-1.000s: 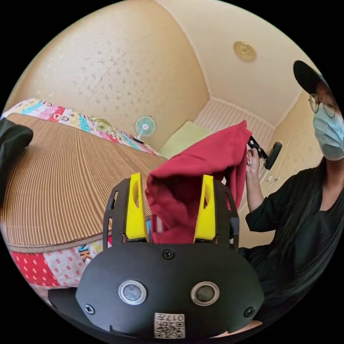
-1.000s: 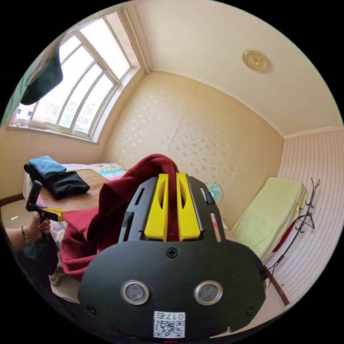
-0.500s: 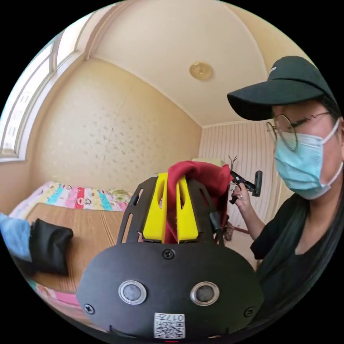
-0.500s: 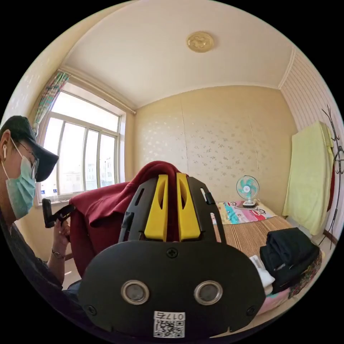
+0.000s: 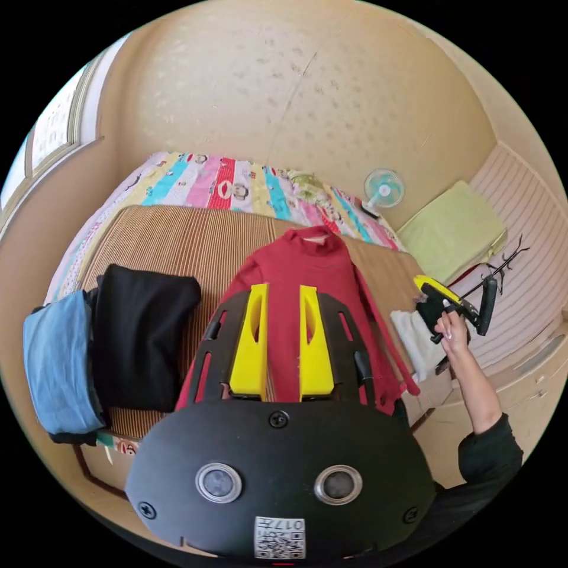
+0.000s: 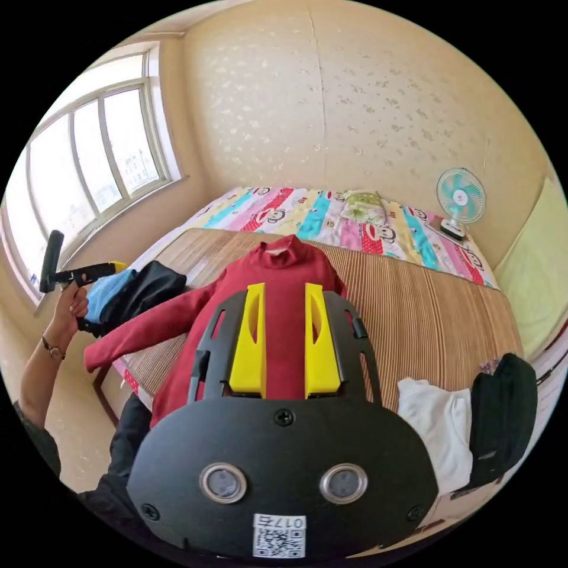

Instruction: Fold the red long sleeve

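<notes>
My left gripper (image 5: 281, 340) sat at the bottom centre of the left gripper view, its two yellow jaws apart with nothing between them but the cloth lying farther off. My right gripper (image 6: 284, 340) stood the same way at the bottom centre of the right gripper view, jaws parted and empty. Just past both pairs of jaws the red long sleeve (image 5: 307, 278) lay flat on the striped brown mat (image 5: 160, 236), hem toward me and collar away, so its long axis ran straight from the jaws up toward the middle of each frame. One sleeve (image 6: 145, 331) trailed off the mat's near edge toward the lower left of the right gripper view, close under my left hand (image 6: 71, 305); the other sleeve (image 5: 381, 337) ran down the shirt's right side toward my right hand (image 5: 452, 328) at the right of the left gripper view. I judged each gripper to be about as near to its own sleeve, so either side could start the fold. Beside the shirt lay a black folded garment (image 5: 142, 337) and a blue one (image 5: 59, 361) at the left of the left gripper view, and a white cloth (image 6: 438, 426) with another dark piece (image 6: 503, 414) at the lower right of the right gripper view. Farther off came the patterned bedsheet (image 6: 307, 216) and a small fan (image 6: 460, 198). A code sticker on each gripper body was too small for me to read.
</notes>
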